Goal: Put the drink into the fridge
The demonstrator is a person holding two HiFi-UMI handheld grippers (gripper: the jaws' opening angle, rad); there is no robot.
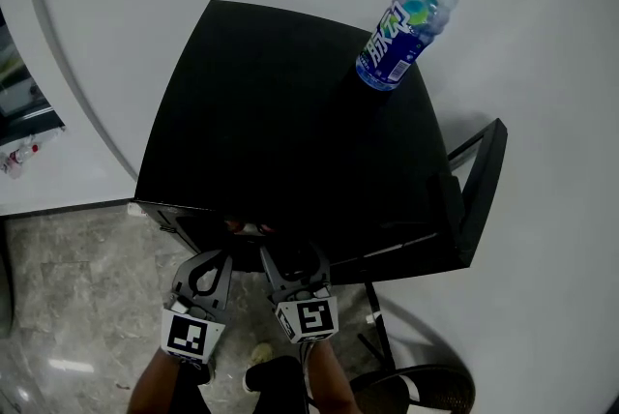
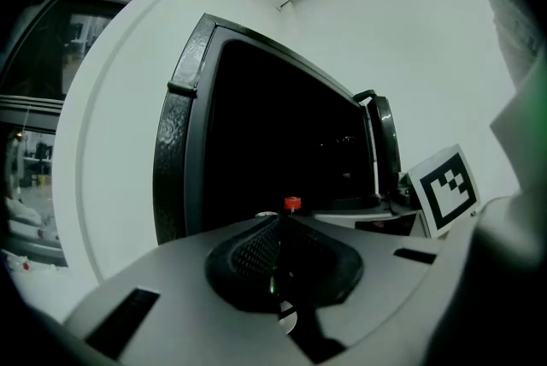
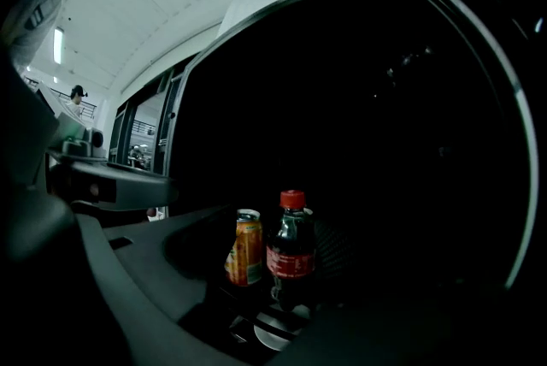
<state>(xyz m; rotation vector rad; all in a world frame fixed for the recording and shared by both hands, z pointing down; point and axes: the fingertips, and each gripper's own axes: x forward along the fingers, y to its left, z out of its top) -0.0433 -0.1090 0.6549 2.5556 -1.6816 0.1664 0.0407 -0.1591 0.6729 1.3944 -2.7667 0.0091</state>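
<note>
A clear water bottle [image 1: 406,25] with a blue cap and blue label stands on top of the black mini fridge [image 1: 271,112], near its far right corner. The fridge door [image 1: 484,180] hangs open at the right. Both grippers are low in front of the opening. My left gripper [image 1: 208,269] [image 2: 280,223] is shut with nothing in it. My right gripper [image 1: 290,259] [image 3: 278,240] is open and looks into the dark inside. A cola bottle [image 3: 291,257] with a red cap and an orange can [image 3: 246,249] stand upright there, side by side. The red cap [image 2: 292,203] also shows past my left jaws.
The fridge stands against a white curved wall [image 1: 542,209] on a grey stone floor [image 1: 68,286]. A round dark stool [image 1: 426,391] sits on the floor at the lower right. The fridge's thick black frame [image 2: 175,142] edges the opening on the left.
</note>
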